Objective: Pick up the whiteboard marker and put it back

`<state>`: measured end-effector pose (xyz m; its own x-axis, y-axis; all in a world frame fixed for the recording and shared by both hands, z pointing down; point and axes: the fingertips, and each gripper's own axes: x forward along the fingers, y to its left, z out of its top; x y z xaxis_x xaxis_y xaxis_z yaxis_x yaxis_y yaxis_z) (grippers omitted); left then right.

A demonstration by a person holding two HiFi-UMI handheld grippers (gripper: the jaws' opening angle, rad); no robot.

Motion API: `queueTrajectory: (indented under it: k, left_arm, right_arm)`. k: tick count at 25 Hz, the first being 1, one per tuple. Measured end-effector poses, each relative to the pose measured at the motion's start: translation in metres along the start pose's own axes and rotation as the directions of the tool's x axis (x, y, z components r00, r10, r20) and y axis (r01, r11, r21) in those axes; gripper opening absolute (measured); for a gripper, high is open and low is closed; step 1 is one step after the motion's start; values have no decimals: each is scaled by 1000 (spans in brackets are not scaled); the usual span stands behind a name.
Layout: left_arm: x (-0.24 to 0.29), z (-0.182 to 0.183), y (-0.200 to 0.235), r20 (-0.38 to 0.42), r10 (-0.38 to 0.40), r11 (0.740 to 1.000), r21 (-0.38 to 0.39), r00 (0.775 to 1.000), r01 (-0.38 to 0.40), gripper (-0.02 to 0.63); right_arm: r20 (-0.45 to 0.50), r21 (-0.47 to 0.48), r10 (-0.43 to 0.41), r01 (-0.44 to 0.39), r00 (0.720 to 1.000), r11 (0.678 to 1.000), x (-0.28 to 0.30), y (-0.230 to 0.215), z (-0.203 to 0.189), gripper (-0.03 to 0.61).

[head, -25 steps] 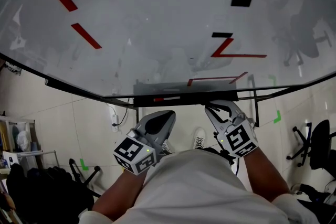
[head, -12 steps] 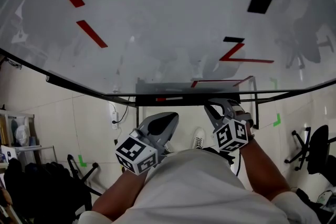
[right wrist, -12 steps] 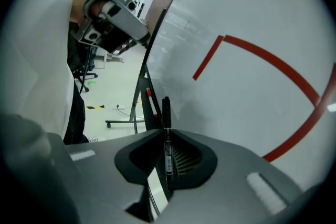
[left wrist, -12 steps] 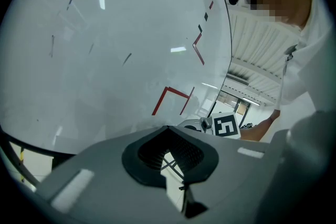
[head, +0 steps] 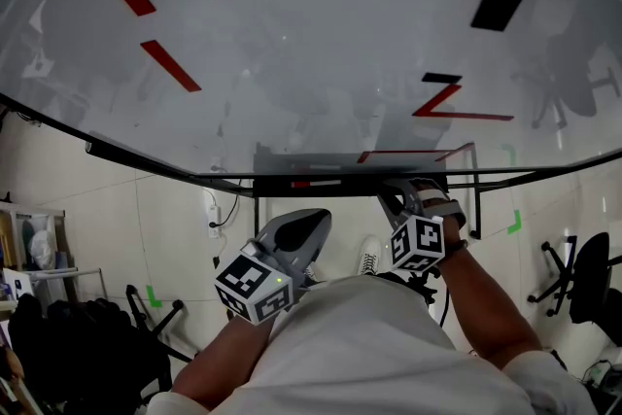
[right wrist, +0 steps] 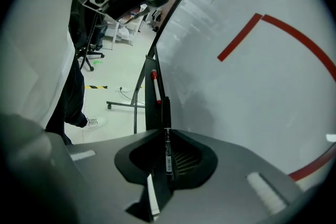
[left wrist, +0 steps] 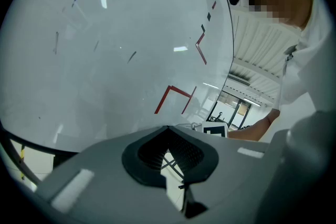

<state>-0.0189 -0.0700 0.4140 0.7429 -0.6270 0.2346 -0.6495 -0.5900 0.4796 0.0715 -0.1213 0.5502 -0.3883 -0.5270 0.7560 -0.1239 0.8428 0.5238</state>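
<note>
Right gripper (right wrist: 167,136) fingers pinched marker (right wrist: 168,155), long axis running along fingers, tip aimed at tray (head: 272,182) just ahead. Left gripper (head: 294,233) fingers pressed together, empty, farther back.

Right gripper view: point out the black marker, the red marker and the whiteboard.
black marker (right wrist: 168,153), right gripper view, labelled barrel.
red marker (right wrist: 156,89), right gripper view, white barrel.
whiteboard (right wrist: 247,107), right gripper view, bare surface.

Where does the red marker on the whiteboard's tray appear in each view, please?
Head view: the red marker lies on the tray under the whiteboard, centre.
Left gripper view: not in it.
Right gripper view: the red marker, beyond the black marker held in the jaws.
Shared landmark: the whiteboard.
</note>
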Motion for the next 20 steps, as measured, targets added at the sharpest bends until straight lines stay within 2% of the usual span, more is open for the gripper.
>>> queueTrajectory:
  k: [20]
  left_arm:
    - [-1, -4, 6, -7, 0, 1000, -14, 1000, 0, 17]
  right_arm:
    - [-54, -37, -5, 3, 999, 999, 20, 2, -2, 49]
